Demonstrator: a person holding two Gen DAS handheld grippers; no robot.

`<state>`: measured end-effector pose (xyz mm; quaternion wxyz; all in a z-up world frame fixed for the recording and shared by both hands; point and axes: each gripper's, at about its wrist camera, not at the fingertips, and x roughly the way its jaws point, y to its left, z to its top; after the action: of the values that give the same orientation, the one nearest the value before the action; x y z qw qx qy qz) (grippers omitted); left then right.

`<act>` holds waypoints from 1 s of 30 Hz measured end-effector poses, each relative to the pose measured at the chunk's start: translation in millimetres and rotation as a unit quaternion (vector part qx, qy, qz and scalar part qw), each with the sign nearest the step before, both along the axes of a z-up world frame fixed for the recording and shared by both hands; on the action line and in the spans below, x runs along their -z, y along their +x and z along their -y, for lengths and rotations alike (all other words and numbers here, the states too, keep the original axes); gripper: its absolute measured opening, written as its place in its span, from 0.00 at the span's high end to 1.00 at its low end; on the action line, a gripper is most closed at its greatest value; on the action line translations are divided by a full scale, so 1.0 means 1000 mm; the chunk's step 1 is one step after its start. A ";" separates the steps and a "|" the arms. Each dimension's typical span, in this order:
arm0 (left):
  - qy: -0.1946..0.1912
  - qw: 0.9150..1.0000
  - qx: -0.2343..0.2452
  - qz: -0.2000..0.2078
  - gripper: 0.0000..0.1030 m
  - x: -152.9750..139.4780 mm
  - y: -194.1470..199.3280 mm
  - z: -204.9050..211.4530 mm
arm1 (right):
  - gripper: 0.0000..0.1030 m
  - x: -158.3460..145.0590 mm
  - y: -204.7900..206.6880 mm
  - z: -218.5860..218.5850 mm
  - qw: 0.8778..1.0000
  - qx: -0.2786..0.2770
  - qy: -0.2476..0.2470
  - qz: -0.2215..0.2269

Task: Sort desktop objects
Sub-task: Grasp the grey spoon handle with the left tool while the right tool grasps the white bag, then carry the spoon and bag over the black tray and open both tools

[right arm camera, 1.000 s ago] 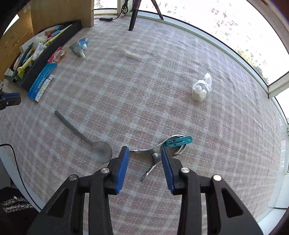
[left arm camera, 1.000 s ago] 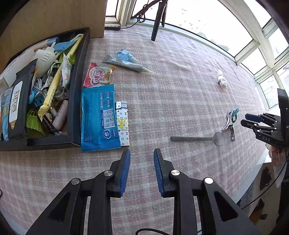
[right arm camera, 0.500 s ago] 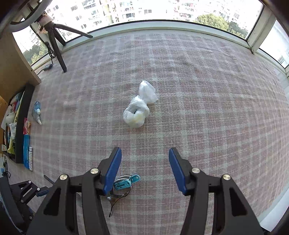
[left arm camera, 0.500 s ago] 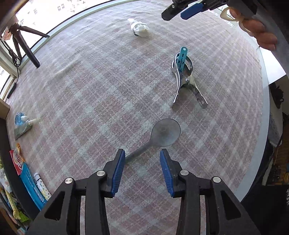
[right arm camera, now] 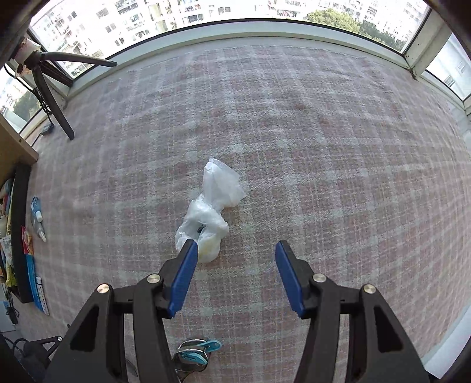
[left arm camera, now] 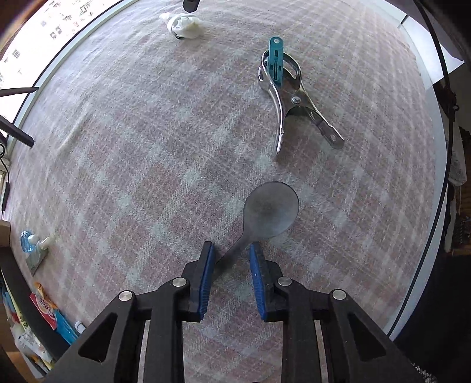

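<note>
A grey spoon [left arm camera: 269,206] lies on the plaid cloth, bowl pointing away. My left gripper [left arm camera: 231,259] is open, its blue pads on either side of the spoon's handle near the neck, not closed on it. A metal spring clamp [left arm camera: 290,97] with a teal clip [left arm camera: 275,59] lies beyond. A knotted white plastic bag [right arm camera: 210,218] lies on the cloth ahead of my right gripper [right arm camera: 234,259], which is wide open and empty; its left fingertip [right arm camera: 187,259] is at the bag's near end. The bag also shows in the left wrist view [left arm camera: 184,23].
A black tray [right arm camera: 20,229] full of items stands at the far left, with a blue pack [right arm camera: 31,277], sachet and tube [right arm camera: 38,218] beside it. A tripod leg [right arm camera: 50,100] stands at the back left. The clamp shows under my right gripper [right arm camera: 192,355]. The table edge runs close on the right.
My left gripper moved forward and lower, so its pads now straddle the spoon handle. My right gripper advanced toward the plastic bag and opened wider.
</note>
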<state>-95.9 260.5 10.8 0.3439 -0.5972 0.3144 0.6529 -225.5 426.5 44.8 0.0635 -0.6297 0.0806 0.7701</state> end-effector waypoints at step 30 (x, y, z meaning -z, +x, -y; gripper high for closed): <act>0.057 0.979 -0.193 0.000 0.93 -0.032 -0.021 0.030 | 0.66 -0.010 -0.020 0.053 1.000 -0.005 -0.017 0.011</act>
<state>-117.2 230.5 43.1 0.2443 -0.6261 0.1557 0.7239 -245.2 374.0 54.9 0.0496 -0.6393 0.0898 0.7621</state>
